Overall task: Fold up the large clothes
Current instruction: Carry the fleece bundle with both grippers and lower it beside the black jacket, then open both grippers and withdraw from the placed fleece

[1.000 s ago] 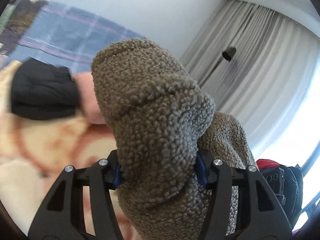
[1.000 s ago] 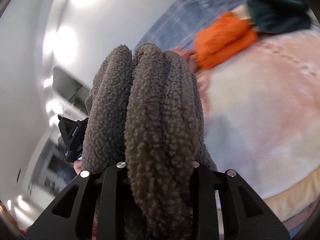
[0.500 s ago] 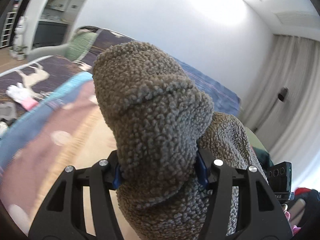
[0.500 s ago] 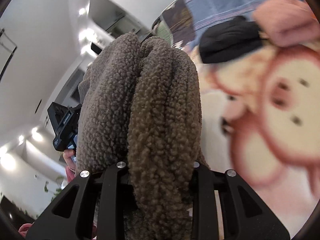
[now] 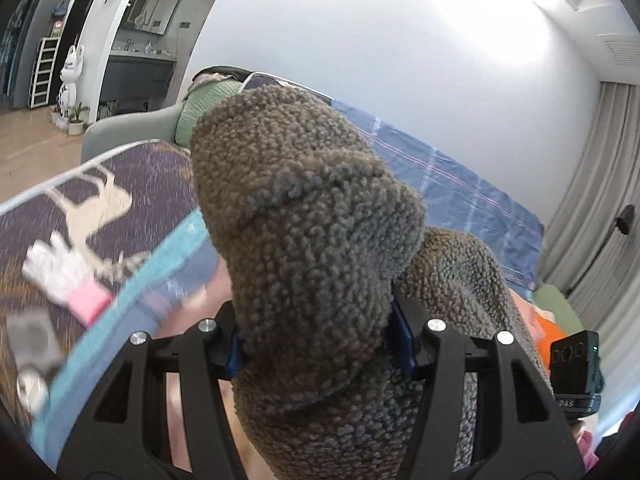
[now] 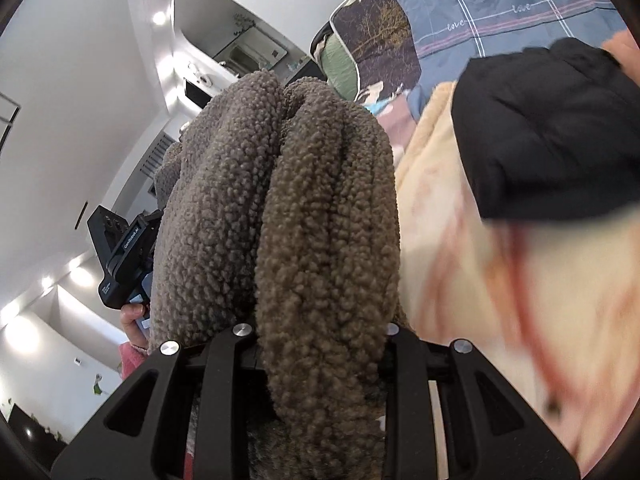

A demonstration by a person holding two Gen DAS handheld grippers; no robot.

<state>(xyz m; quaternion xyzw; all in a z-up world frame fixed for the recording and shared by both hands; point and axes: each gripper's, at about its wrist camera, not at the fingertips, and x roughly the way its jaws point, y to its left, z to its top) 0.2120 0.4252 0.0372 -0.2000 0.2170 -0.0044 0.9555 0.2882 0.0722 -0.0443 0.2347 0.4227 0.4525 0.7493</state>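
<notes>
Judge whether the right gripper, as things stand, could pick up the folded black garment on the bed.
Probably not yet. The right gripper is shut on a thick bunch of the brown fleece garment, which fills its jaws. The black garment lies uncovered on the cream blanket, so only the full grip stands in the way.

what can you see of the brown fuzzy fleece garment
The brown fuzzy fleece garment is thick, curly-piled sherpa-like cloth, grey-brown all over. It is bunched, not spread flat. One rounded wad with a seam ridge sits clamped in the left tool; another part, gathered into lengthwise folds, is clamped in the right tool. More of it trails between the two tools. It is held up above the patterned bedding; no zip, button or label shows.
</notes>
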